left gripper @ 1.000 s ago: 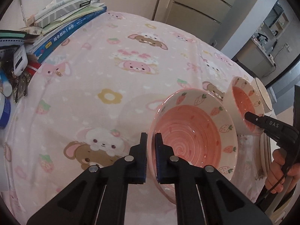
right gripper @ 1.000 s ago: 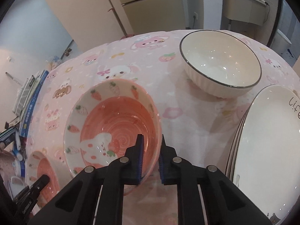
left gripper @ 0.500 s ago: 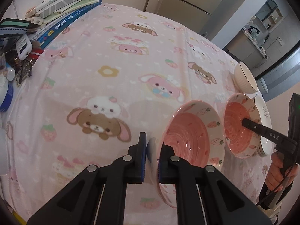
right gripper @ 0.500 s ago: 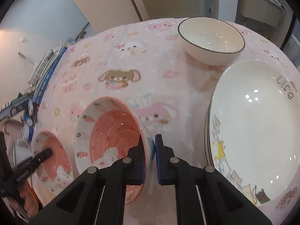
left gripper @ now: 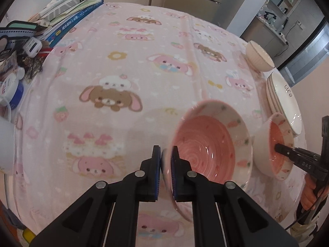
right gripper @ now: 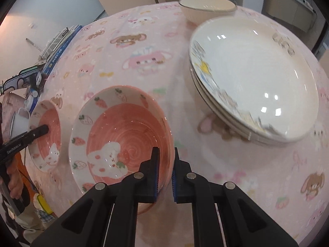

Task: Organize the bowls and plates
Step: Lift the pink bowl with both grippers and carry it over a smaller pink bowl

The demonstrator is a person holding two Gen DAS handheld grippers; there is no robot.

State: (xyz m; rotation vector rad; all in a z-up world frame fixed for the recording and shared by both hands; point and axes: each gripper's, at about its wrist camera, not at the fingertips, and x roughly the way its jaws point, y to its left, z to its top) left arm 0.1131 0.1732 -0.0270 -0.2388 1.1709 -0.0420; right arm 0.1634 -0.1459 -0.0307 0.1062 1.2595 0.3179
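My left gripper (left gripper: 165, 160) is shut on the rim of a pink strawberry bowl (left gripper: 207, 146) and holds it tilted above the table. My right gripper (right gripper: 164, 160) is shut on the rim of a second pink strawberry bowl (right gripper: 121, 138) with a bunny inside, also lifted and tilted. Each bowl shows in the other view: the right one at the far right (left gripper: 275, 146), the left one at the far left (right gripper: 46, 135). A stack of white plates (right gripper: 253, 76) lies at the right. A cream bowl (right gripper: 207, 10) stands behind it.
The table wears a pink cartoon-print cloth (left gripper: 127, 78). Books (left gripper: 72, 16), keys and small clutter (left gripper: 18, 59) lie along the left edge. The plate stack (left gripper: 283, 100) and the cream bowl (left gripper: 259, 55) stand at the right edge.
Both grippers have pulled back and lifted with their bowls. The two pink bowls have come side by side near the table's front edge, left of the plate stack.
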